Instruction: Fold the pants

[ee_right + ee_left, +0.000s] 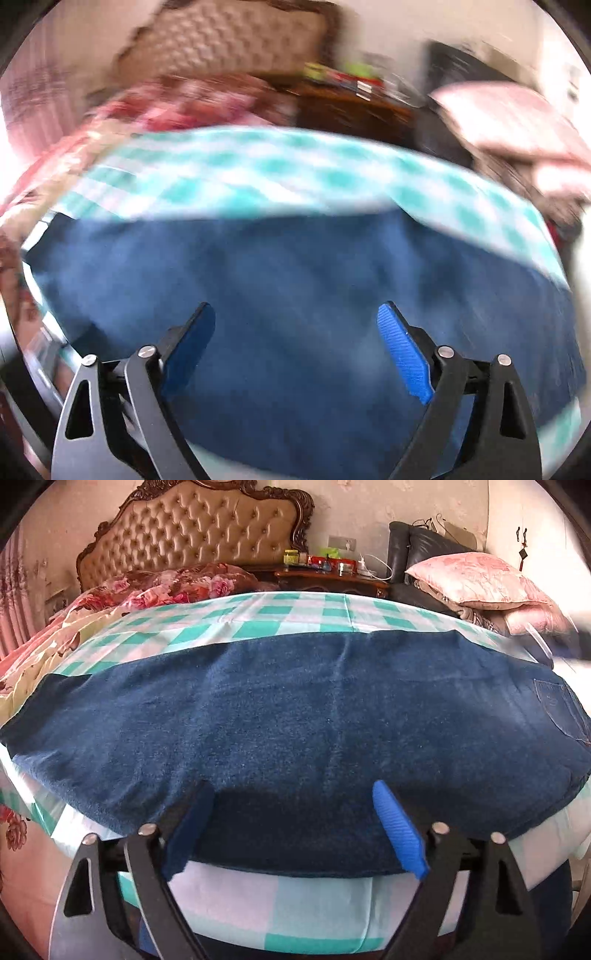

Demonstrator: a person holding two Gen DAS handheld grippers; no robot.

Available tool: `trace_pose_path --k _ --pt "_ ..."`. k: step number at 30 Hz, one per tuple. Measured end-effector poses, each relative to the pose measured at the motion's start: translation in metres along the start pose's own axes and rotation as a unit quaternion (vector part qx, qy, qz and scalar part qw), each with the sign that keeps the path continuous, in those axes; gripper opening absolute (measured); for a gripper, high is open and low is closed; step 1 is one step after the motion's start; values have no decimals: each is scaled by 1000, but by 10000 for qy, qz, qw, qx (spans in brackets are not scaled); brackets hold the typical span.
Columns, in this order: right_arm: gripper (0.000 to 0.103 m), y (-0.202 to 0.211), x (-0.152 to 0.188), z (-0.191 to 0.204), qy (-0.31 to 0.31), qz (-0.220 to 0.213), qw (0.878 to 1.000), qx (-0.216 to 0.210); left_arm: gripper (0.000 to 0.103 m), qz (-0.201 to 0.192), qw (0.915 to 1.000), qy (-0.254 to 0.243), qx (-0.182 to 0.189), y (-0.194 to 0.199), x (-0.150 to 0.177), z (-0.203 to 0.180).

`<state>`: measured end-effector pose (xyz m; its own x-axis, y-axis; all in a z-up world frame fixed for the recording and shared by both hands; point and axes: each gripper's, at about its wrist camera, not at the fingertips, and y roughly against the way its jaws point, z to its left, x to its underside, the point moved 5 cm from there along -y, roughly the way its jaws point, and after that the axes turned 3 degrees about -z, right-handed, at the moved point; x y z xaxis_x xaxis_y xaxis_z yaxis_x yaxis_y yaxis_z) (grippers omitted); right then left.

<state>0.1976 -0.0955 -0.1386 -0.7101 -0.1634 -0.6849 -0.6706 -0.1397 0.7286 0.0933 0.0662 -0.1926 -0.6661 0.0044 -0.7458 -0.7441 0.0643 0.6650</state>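
Dark blue denim pants (295, 716) lie flat and lengthwise across a bed covered by a green-and-white checked sheet (258, 616). A back pocket (557, 701) shows at the right end. My left gripper (293, 794) is open, its blue pads over the near edge of the pants, holding nothing. In the blurred right wrist view my right gripper (295, 317) is open above the pants (295, 266), holding nothing. A blurred dark shape at the right edge of the left wrist view (576, 646) may be the right gripper.
A tufted headboard (195, 528) stands at the back left with a floral quilt (166, 583) below it. A wooden nightstand (332, 579) holds small items. A pink pillow (480, 579) rests on a dark chair at the right.
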Motion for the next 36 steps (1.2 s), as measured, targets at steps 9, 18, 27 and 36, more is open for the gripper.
trace_pose_path --k 9,18,27,36 --pt "35 -146 -57 103 1108 907 9884 -509 28 -141 9984 535 116 10 -28 57" --pt "42 -152 -49 104 1022 717 9920 -188 26 942 9927 -625 -410 -84 -107 131" --pt "62 -153 -50 90 697 682 9952 -87 39 1026 9911 -155 -831 -105 -124 230" --pt "53 -134 -51 131 1220 417 9896 -632 7 924 9818 858 -1418 -75 -109 337"
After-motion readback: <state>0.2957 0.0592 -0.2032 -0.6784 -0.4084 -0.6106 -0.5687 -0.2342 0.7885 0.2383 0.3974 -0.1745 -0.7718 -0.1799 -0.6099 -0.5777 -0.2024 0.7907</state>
